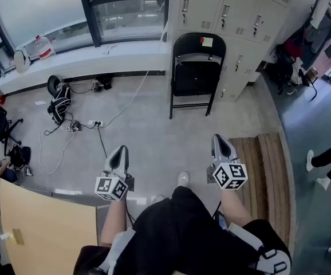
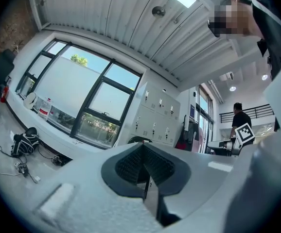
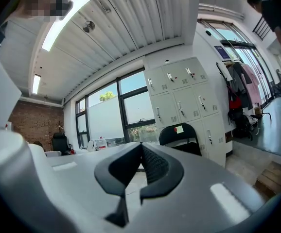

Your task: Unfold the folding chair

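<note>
Both tongs are clenched shut with nothing in them. The left gripper point(image 1: 120, 151) and right gripper point(image 1: 217, 137) are held out level, side by side. The folding chair point(image 1: 196, 73) is well ahead of them, more in line with the right one, folded flat and standing against the lockers point(image 1: 234, 16).

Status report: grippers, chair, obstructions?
Left gripper, right gripper shut, empty. Black metal folding chair folded against pale lockers, untouched. White cable on floor, left of chair.
</note>
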`<state>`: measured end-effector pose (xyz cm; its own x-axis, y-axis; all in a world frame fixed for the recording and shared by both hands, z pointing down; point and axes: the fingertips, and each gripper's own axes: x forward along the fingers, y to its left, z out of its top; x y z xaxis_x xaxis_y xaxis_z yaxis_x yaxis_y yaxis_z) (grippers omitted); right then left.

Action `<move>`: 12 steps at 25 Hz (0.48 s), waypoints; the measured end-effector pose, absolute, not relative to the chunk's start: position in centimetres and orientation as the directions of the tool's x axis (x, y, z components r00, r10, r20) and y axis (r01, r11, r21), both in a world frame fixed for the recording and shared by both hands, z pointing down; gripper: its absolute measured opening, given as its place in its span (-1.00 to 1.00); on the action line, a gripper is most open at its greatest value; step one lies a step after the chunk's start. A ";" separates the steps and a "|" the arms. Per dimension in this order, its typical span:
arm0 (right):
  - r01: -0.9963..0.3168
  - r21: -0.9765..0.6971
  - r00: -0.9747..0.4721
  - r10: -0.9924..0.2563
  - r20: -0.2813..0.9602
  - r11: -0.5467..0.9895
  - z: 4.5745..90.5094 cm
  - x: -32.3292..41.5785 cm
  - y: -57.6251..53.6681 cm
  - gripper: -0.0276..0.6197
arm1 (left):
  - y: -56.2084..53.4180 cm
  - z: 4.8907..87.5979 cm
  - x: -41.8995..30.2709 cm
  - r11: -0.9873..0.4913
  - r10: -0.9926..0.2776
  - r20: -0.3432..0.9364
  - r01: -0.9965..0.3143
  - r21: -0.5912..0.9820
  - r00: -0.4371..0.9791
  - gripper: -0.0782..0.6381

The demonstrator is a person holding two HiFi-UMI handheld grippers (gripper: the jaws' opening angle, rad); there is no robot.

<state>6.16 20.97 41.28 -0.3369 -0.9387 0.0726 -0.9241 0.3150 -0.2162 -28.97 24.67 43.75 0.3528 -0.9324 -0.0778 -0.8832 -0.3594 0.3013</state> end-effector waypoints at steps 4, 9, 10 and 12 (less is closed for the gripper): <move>-0.927 -0.221 -0.332 -0.937 0.107 0.304 42.4 6.4 18.0 -0.90 | 22.8 43.8 -28.6 -0.364 -0.930 -0.068 -0.883 0.295 0.361 -0.78; -0.925 -0.231 -0.332 -0.937 0.111 0.301 42.9 6.1 11.6 -0.90 | 18.7 43.3 -28.7 -0.363 -0.932 -0.066 -0.903 0.229 0.358 -0.78; -0.924 -0.225 -0.338 -0.935 0.108 0.309 42.7 5.9 10.1 -0.90 | 17.5 43.1 -28.7 -0.361 -0.932 -0.074 -0.904 0.229 0.354 -0.78; -0.921 -0.216 -0.351 -0.931 0.102 0.323 42.6 5.5 7.1 -0.90 | 15.1 42.5 -28.8 -0.356 -0.934 -0.088 -0.906 0.228 0.345 -0.78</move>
<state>5.50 7.07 42.58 -0.3507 -0.9310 0.1018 -0.9212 0.3234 -0.2162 -28.76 15.13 42.52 0.3448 -0.9345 -0.0883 -0.9061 -0.3560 0.2284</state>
